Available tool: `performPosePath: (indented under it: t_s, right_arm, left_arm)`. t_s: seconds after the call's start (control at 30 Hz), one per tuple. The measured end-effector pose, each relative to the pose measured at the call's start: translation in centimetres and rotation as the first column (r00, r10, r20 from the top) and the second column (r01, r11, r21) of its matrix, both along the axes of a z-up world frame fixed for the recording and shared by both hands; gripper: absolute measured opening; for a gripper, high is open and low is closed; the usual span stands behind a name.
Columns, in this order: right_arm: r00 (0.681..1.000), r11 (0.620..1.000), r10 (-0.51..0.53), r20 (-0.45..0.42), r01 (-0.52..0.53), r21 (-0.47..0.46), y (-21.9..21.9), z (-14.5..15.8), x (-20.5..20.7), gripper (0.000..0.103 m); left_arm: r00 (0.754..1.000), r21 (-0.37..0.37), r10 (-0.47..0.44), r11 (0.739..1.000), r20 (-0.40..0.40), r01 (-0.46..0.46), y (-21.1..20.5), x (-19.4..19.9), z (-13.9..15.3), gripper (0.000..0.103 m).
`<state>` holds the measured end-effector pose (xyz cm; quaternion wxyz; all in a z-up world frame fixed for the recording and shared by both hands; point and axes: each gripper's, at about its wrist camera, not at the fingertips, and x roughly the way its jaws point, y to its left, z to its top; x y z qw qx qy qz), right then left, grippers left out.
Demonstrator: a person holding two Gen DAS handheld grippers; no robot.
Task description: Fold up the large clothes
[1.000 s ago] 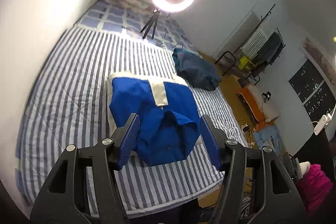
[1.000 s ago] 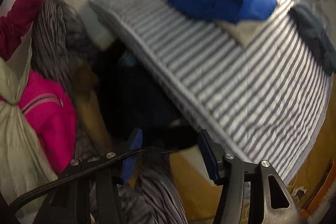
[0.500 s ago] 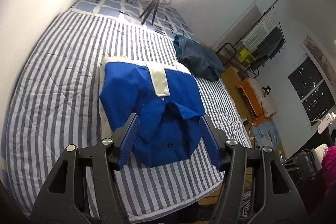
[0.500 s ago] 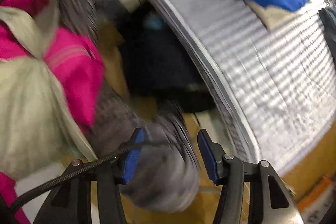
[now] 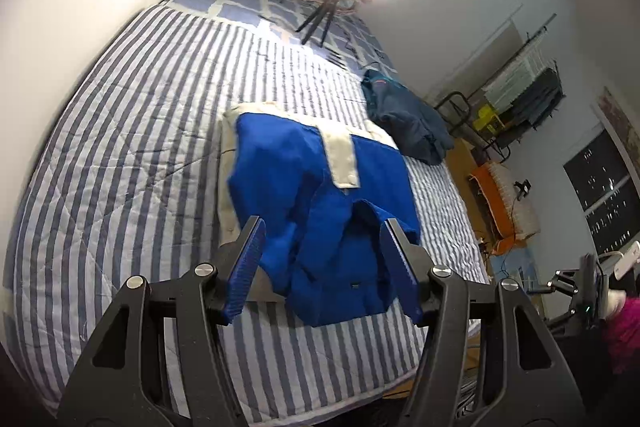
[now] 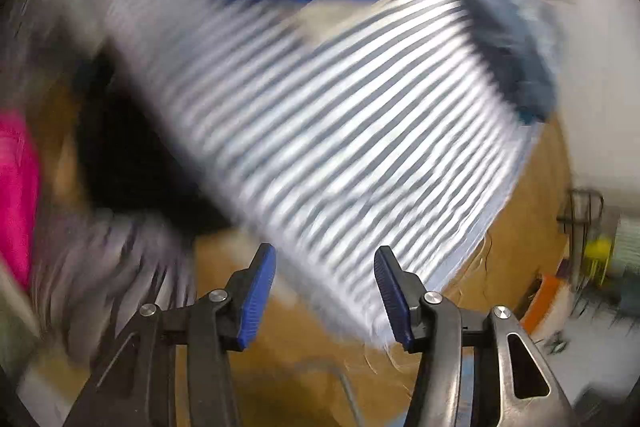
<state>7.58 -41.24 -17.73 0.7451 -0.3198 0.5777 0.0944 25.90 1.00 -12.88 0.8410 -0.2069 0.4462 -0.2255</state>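
On the striped bed I see the folded blue garment beyond my left gripper, jaws apart and empty; the right gripper is likewise apart, well short of it.

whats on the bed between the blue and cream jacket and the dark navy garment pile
Nothing: only bare blue-and-white striped bedcover separates the blue and cream jacket from the dark navy garment pile. The left wrist view shows it clearly.
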Motion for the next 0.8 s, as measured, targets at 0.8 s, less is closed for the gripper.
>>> performPosePath:
  t_s: [0.8]
  right_arm:
    - [0.915,0.481,-0.398,-0.071,0.274,0.833,-0.4,-10.3,17.8,0.050]
  left_arm:
    - [0.953,-0.184,0.012,0.980,-0.303,-0.071,-1.1,8.3,-12.0,0.033]
